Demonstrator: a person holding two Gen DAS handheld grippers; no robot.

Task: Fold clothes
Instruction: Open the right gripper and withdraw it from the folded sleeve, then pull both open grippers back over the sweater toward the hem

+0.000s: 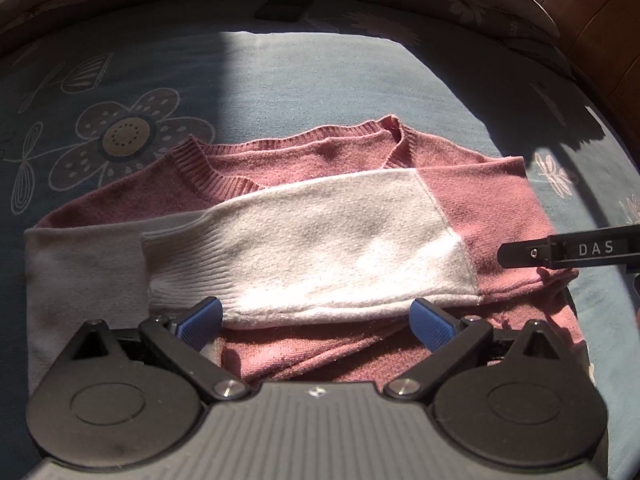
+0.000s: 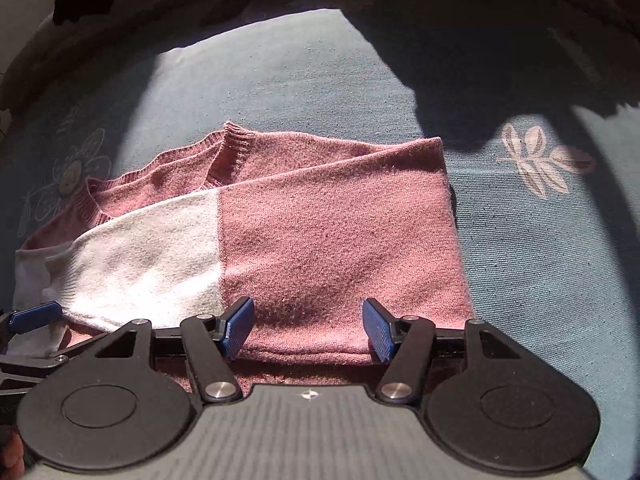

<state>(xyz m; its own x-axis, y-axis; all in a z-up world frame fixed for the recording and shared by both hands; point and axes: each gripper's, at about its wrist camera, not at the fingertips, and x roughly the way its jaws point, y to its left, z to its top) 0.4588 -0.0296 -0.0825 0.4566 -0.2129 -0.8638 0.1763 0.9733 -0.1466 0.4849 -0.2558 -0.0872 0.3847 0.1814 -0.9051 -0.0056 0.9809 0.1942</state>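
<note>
Pink-and-white sweater [image 1: 304, 240] folded on floral bedspread [image 1: 280, 80], left gripper [image 1: 316, 318] and right gripper [image 2: 308, 328] both agape above it

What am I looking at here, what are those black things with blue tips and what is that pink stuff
Those are two hand-held grippers a person uses to fold clothes; each carries a camera looking along its fingers. One picture is from the left gripper, the other from the right gripper. Both stand open, holding nothing. Under them a pink sweater lies folded on a blue flowered bedsheet, its pink and white sleeve laid across the body. The black bar marked DAS is part of the right gripper.
</note>
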